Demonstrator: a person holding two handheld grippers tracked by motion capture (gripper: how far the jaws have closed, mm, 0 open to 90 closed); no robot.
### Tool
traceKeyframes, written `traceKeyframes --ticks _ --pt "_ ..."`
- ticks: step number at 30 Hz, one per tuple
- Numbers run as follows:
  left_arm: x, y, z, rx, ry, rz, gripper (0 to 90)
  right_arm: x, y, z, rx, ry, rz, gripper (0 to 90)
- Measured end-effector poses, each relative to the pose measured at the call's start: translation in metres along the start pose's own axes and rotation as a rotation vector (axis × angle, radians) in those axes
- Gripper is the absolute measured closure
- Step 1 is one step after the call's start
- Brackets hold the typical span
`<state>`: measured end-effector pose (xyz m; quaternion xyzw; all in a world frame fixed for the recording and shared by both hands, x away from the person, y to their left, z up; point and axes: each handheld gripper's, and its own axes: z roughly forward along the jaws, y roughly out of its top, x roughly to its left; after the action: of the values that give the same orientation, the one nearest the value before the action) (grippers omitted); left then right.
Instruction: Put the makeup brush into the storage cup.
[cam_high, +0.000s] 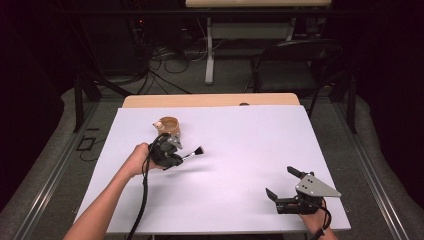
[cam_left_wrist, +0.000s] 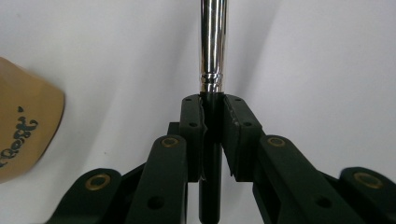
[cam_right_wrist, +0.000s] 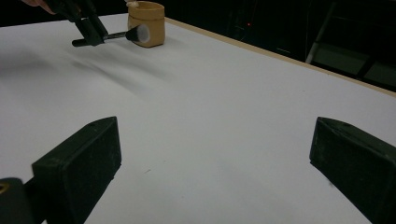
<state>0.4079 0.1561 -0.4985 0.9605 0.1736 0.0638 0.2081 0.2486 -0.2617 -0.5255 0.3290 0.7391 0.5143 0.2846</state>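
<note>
- The right gripper (cam_high: 284, 186) sits nearest, low at the near right corner of the white surface (cam_high: 240, 150). Its fingers (cam_right_wrist: 77, 163) stand wide apart with nothing but bare surface between them, holding and touching nothing.
- From the right gripper view, the work lies far off toward the upper left, well apart from this hand, so the left hand is much the nearer one to it.
- Farther in, the left gripper (cam_high: 172, 156) is closed on a makeup brush (cam_high: 192, 153). In the left gripper view its fingers (cam_left_wrist: 191, 135) clamp the brush's dark handle from both sides, almost together, with only the handle's width between them.
- The brush's long axis runs straight out along the gripper's own line: dark handle inside the grip, shiny metal ferrule (cam_left_wrist: 212, 46) beyond the fingertips, bristle head at the far end. In the high view it lies roughly level, head pointing right and slightly away; a faint shadow below suggests it is off the surface.
- Just beyond is a small tan wooden cup (cam_high: 169, 125), upright and open at the top. It stands a little behind the left gripper and to the left of the bristle head.
- Judged from this, the coming move turns on swinging the brush's axis toward the cup's mouth, since the head points past the cup, not into it.
</note>
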Motion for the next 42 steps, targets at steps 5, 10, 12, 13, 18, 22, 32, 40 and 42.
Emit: traceKeyframes --ticks 5,10,12,13,18,22,32,40,42 --pt "-0.002 -0.002 -0.002 -0.041 0.016 -0.011 78.8 0.0 0.0 0.0 -0.001 0.0 -0.002 1.5" --pt "-0.003 -0.006 -0.003 -0.076 0.023 -0.029 78.8 0.0 0.0 0.001 0.0 0.0 -0.001 1.5" --pt "-0.003 -0.007 -0.003 -0.078 0.028 -0.028 78.8 0.0 0.0 0.001 0.001 0.001 -0.002 1.5" --pt "-0.003 -0.008 -0.005 -0.093 0.029 -0.035 78.8 0.0 0.0 0.001 0.001 0.001 -0.002 1.5" --pt "-0.003 -0.01 -0.008 -0.128 0.037 -0.047 78.8 0.0 0.0 0.001 0.001 0.0 -0.001 1.5" --pt "-0.005 -0.011 -0.011 -0.148 0.045 -0.052 78.8 0.0 0.0 0.001 0.004 0.003 -0.003 1.5" --pt "-0.01 -0.016 -0.016 -0.223 0.075 -0.075 78.8 0.0 0.0 0.001 0.002 0.003 -0.003 1.5" --pt "-0.014 -0.019 -0.017 -0.281 0.094 -0.1 78.9 0.0 0.0 0.001 0.001 0.001 -0.002 1.5" --pt "-0.014 -0.02 -0.017 -0.289 0.093 -0.103 78.8 0.0 0.0 0.001 0.002 0.001 -0.002 1.5"
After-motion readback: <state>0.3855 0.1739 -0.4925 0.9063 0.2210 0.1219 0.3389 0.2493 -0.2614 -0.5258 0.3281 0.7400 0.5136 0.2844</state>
